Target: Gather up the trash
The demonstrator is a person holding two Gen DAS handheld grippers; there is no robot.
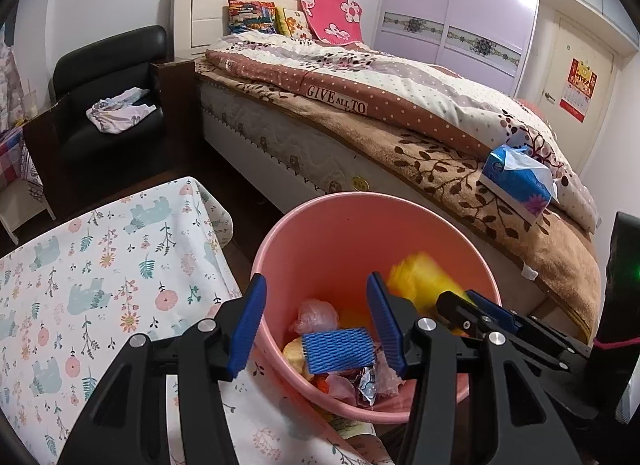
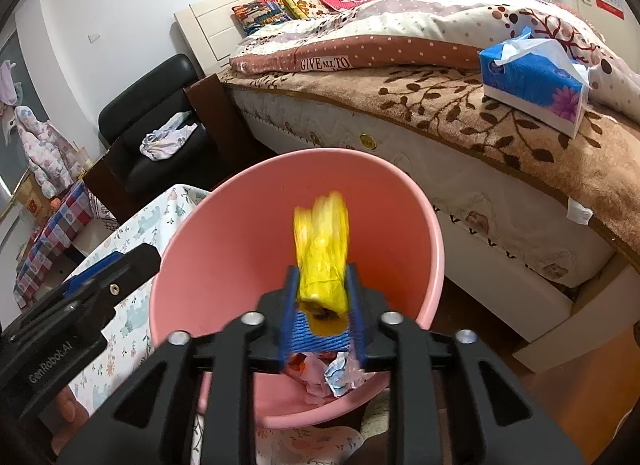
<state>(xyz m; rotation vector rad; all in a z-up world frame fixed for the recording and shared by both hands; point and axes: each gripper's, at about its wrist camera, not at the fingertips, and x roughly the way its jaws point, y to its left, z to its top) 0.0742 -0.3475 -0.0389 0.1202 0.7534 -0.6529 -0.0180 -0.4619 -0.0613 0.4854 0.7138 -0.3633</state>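
Note:
A pink bin (image 1: pixel 280 249) stands beside the floral-cloth table, also seen in the right wrist view (image 2: pixel 400 193). It holds several wrappers and a blue foam net (image 1: pixel 338 349). My left gripper (image 1: pixel 316 321) is open and empty, its left finger outside the rim and its right finger inside. My right gripper (image 2: pixel 322 297) is shut on a yellow crumpled plastic bag (image 2: pixel 322 249) over the bin's mouth. That bag appears blurred in the left wrist view (image 1: pixel 420 277), with the right gripper (image 1: pixel 476 305) behind it.
A table with floral cloth (image 1: pixel 100 273) lies left of the bin. A bed (image 1: pixel 400 121) with a blue tissue pack (image 1: pixel 518 181) runs behind and to the right. A black chair (image 1: pixel 108 81) with cloth stands at the back left.

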